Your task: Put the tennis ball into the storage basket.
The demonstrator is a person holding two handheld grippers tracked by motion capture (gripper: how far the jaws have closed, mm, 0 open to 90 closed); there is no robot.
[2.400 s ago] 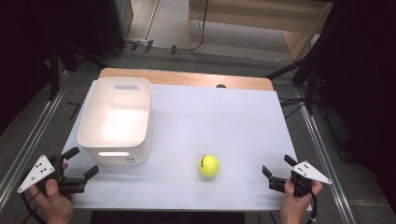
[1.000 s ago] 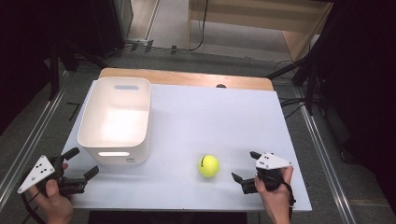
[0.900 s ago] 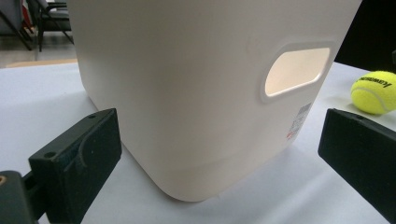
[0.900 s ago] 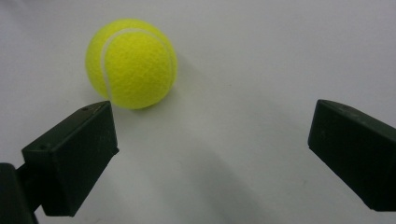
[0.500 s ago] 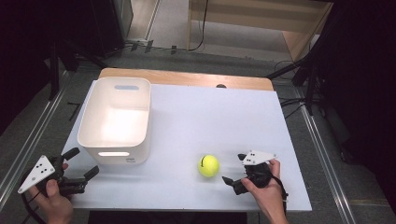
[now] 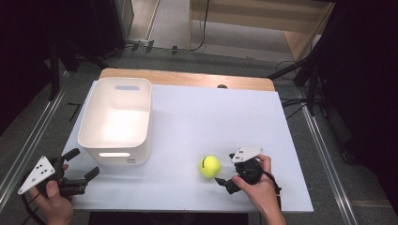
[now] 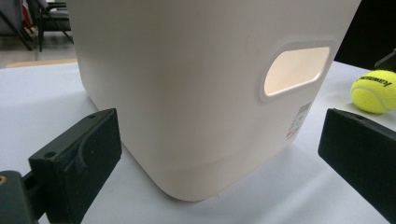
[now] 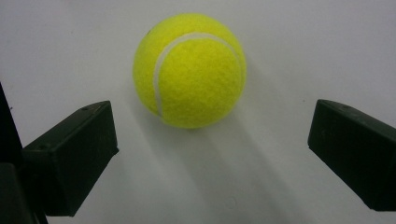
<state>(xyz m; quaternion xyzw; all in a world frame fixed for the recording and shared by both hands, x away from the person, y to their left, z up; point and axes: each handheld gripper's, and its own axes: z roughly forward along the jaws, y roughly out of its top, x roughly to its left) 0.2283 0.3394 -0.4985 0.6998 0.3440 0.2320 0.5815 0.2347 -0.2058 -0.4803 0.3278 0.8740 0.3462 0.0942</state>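
Observation:
A yellow tennis ball lies on the white tabletop near the front edge. My right gripper is just to its right, open, its jaws pointing at the ball without touching it. In the right gripper view the ball rests a little beyond the open right gripper. At the front left corner my left gripper is open and holds nothing. It faces the near end wall of a white bin, with the left gripper a short way off and the ball at far right.
The white bin stands at the table's left side, a handle slot in its near end. A wooden strip runs along the far edge. Metal rails flank the table, with cables on the floor beyond.
My right gripper has travelled left from the front right corner until it is next to the ball. The left gripper, the ball and the bin have stayed put.

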